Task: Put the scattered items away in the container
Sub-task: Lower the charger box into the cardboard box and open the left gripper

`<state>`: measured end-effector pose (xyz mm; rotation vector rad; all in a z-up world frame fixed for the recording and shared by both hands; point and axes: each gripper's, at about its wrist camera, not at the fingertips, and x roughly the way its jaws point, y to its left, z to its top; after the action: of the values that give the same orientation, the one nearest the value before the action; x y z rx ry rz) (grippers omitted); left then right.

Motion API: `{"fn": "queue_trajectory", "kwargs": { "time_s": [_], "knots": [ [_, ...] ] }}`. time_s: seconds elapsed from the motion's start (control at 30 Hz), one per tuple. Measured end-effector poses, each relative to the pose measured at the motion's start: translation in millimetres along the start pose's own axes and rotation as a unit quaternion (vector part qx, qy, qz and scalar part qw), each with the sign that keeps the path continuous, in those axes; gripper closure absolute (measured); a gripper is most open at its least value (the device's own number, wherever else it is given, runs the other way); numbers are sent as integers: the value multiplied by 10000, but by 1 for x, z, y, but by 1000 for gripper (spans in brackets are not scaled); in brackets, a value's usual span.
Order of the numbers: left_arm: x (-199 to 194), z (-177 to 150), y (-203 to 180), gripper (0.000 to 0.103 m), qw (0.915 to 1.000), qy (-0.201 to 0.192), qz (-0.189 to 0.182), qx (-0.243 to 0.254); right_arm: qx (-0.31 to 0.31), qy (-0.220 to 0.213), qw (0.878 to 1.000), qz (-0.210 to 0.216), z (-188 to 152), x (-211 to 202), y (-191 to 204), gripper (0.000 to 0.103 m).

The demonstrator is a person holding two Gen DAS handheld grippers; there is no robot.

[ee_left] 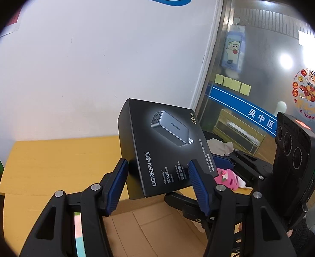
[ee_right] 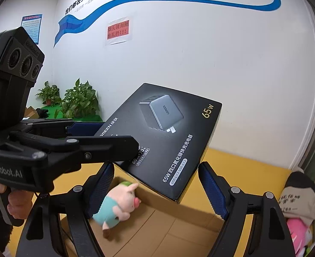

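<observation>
Holding the charger box [ee_left: 163, 150] in my left gripper [ee_left: 157, 177], I have it up in the air above the open carton [ee_right: 178, 231], tilted, its printed face toward both cameras. The blue pads [ee_left: 119, 184] press its two lower side edges, one on each side, so the grip sits low on the box and most of its bulk stands clear above the fingers.

My right gripper [ee_right: 157, 190] is spread wide and carries nothing; the box hangs ahead of it, between the two fingers in the right view, but I see no contact there. A plush pig [ee_right: 116, 203] already lies inside the carton, against its near-left wall. A pink toy [ee_right: 296, 233] and a folded cloth [ee_right: 300, 201] wait on the yellow table [ee_left: 61, 156], off to the right.

To finish this step well, I judge the box should be levelled first (a low grip on a tall box invites it to pivot), then lowered until a bottom edge meets the carton floor beside the pig, not on top of it. Only then should the left fingers part. The right gripper had better stay back, out of the way.
</observation>
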<state>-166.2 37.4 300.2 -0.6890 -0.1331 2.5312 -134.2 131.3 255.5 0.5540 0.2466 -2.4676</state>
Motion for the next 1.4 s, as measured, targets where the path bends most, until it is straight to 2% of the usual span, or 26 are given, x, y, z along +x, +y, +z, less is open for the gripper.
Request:
{"fn": "queue_trajectory", "kwargs": {
  "time_s": [0.1, 0.23, 0.43, 0.63, 0.77, 0.93, 1.07, 1.13, 1.2, 1.23, 1.33, 1.4],
  "knots": [
    [11, -2, 10, 46, 10000, 45, 36, -58, -26, 71, 10000, -13, 6, 15, -2, 18],
    [36, -22, 29, 46, 9993, 255, 46, -261, 40, 237, 9997, 34, -3, 39, -5, 18],
    [92, -73, 59, 46, 9940, 861, 42, -668, 159, 769, 9969, 28, -55, 89, -15, 18],
    [151, -140, 87, 46, 9794, 1657, 188, -1139, 363, 1361, 9898, 217, -135, 140, -25, 18],
    [177, -172, 97, 46, 9689, 2126, 331, -1223, 575, 1820, 9808, 391, -183, 168, -28, 18],
    [204, -198, 105, 46, 9539, 2590, 462, -1444, 720, 2285, 9694, 540, -221, 192, -37, 18],
    [214, -209, 106, 48, 9495, 2808, 718, -1203, 786, 2619, 9602, 571, -239, 208, -41, 18],
    [214, -209, 105, 48, 9487, 2813, 818, -1187, 745, 2751, 9573, 487, -242, 211, -40, 17],
    [204, -204, 103, 47, 9528, 2633, 876, -1232, 674, 2780, 9573, 425, -239, 209, -37, 13],
    [196, -200, 100, 46, 9559, 2506, 880, -1256, 627, 2759, 9584, 379, -235, 202, -35, 9],
    [152, -183, 85, 45, 9708, 1929, 1014, -1000, 387, 2591, 9650, 74, -224, 176, -29, 9],
    [114, -175, 73, 38, 9799, 1472, 1066, -818, 329, 2348, 9714, -104, -211, 151, -24, 9]
  ]
}}
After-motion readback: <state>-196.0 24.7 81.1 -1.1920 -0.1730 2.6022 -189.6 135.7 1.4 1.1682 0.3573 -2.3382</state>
